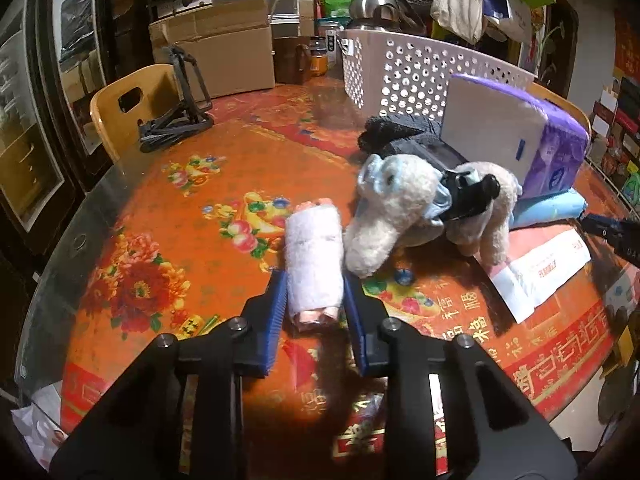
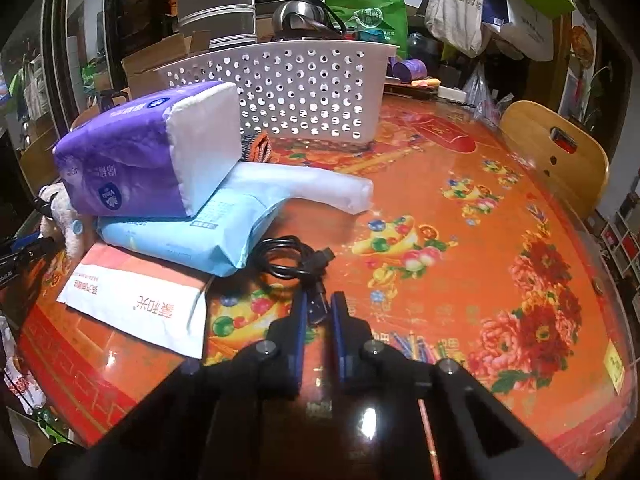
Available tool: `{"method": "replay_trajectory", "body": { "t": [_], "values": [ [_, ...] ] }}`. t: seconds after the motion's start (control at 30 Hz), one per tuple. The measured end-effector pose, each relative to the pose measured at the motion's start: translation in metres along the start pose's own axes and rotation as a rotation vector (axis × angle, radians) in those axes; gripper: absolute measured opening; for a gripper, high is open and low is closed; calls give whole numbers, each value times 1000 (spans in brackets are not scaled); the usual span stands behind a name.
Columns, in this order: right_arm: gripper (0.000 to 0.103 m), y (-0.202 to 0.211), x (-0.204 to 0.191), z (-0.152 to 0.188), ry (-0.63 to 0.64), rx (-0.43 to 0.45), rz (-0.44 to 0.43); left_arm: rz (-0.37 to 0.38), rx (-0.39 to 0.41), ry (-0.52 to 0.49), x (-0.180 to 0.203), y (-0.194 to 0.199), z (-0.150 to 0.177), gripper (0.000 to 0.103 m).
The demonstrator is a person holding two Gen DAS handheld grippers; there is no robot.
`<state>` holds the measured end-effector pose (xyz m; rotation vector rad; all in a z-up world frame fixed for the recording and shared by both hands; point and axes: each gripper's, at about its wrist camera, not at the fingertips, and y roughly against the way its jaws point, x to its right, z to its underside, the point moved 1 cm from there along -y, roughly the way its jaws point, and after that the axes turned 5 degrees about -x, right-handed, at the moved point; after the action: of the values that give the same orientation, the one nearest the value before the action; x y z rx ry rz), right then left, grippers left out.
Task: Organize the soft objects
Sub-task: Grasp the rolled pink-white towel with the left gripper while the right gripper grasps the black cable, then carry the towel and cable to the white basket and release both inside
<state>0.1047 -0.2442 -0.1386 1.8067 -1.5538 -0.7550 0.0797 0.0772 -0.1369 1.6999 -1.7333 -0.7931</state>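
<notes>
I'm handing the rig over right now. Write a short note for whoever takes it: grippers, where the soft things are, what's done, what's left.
Left gripper: fingers on either side of the rolled towel on the table; firm grip not certain.
Right gripper: jaws narrow, holding nothing, tips over the plug end of the black cable.
Soft things: plush elephant beside the towel, dark cloth behind it. Purple tissue pack leans on the blue pack; red-and-white pack lies in front.
Done: nothing visibly moved; inside of the white basket is hidden.
Left: probably all soft items into the basket, towel first.
</notes>
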Motion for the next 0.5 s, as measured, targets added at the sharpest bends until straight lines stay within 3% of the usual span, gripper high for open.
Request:
{"method": "replay_trajectory", "body": {
  "t": [0.5],
  "values": [
    [3,34,2,3,-15,74,-46,-4,51,17,-5,24,-1,24]
  ]
}}
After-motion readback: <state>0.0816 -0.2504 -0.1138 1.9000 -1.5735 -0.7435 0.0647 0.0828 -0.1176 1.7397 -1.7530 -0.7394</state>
